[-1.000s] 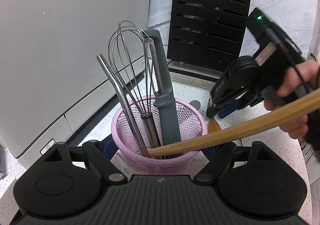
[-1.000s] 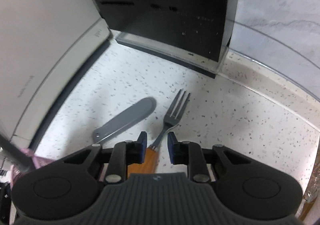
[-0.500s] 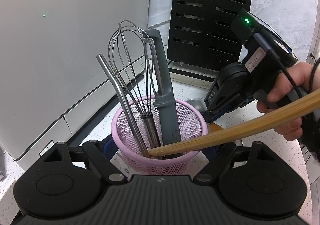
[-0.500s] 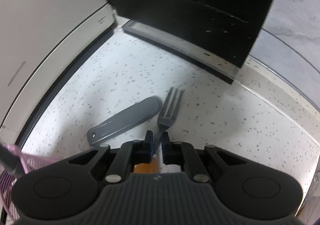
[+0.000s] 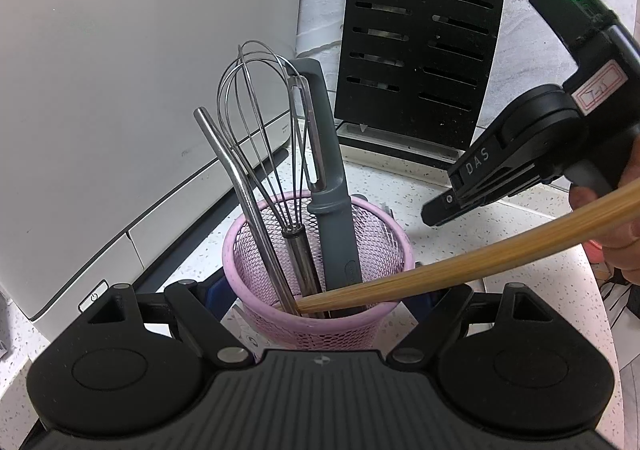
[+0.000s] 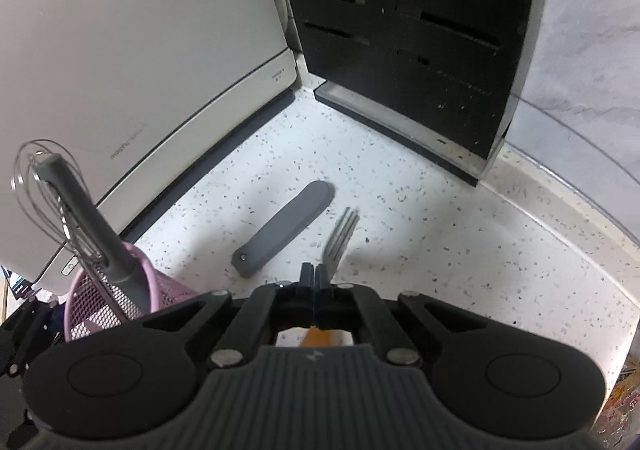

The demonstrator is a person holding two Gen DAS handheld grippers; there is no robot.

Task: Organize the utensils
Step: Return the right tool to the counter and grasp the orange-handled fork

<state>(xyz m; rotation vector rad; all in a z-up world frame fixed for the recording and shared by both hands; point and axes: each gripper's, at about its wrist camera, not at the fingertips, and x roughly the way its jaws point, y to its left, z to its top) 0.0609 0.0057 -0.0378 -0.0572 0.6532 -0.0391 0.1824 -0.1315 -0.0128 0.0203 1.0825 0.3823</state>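
Observation:
A pink mesh cup (image 5: 320,326) stands between my left gripper's fingers (image 5: 320,302), which hold it by the sides. It holds a whisk (image 5: 264,122), a metal straw (image 5: 236,186), a grey peeler (image 5: 328,186) and a bamboo stick (image 5: 460,262). My right gripper (image 6: 315,278) is shut on a fork (image 6: 340,238) with an orange handle and holds it above the counter. The right gripper also shows in the left wrist view (image 5: 520,158). The cup also shows in the right wrist view (image 6: 100,302).
A grey knife sheath (image 6: 284,222) lies on the speckled counter (image 6: 440,250). A black knife block (image 6: 404,46) stands behind, and a white appliance (image 6: 132,62) stands to the left. The wall runs along the right.
My right gripper closed on the fork and lifted it up off the counter. My left gripper and the cup stayed in place.

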